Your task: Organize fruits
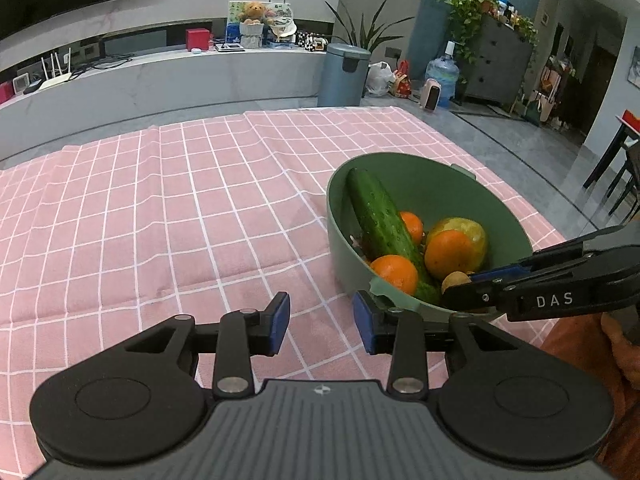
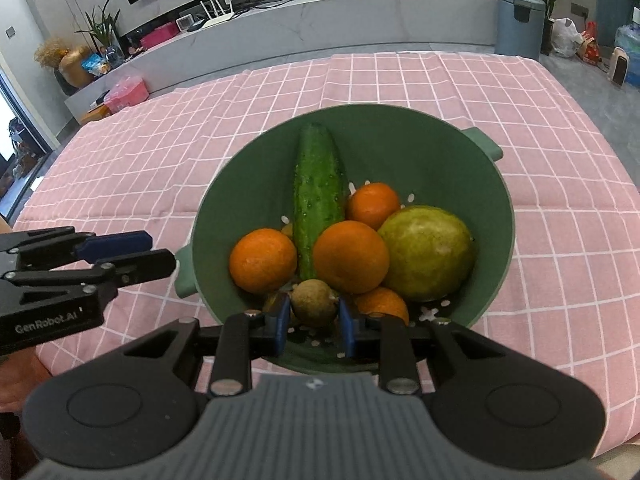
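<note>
A green colander bowl [image 2: 452,160] stands on the pink checked tablecloth [image 2: 160,152]. It holds a cucumber [image 2: 318,196], several oranges [image 2: 350,256], a large yellow-green fruit [image 2: 428,252] and a small brown fruit [image 2: 314,302]. My right gripper [image 2: 313,322] is over the bowl's near rim, its blue pads [image 2: 282,326] on either side of the brown fruit, close against it. My left gripper [image 1: 321,324] is open and empty above the cloth, just left of the bowl [image 1: 420,184]. The right gripper also shows in the left wrist view [image 1: 472,280], at the brown fruit [image 1: 456,280].
The cloth [image 1: 160,208] stretches left of the bowl. Beyond the table stand a low white counter [image 1: 160,76], a grey bin [image 1: 346,74], a water bottle [image 1: 442,76], plants and a dark cabinet [image 1: 496,64]. Dark chairs [image 1: 620,176] stand at the right.
</note>
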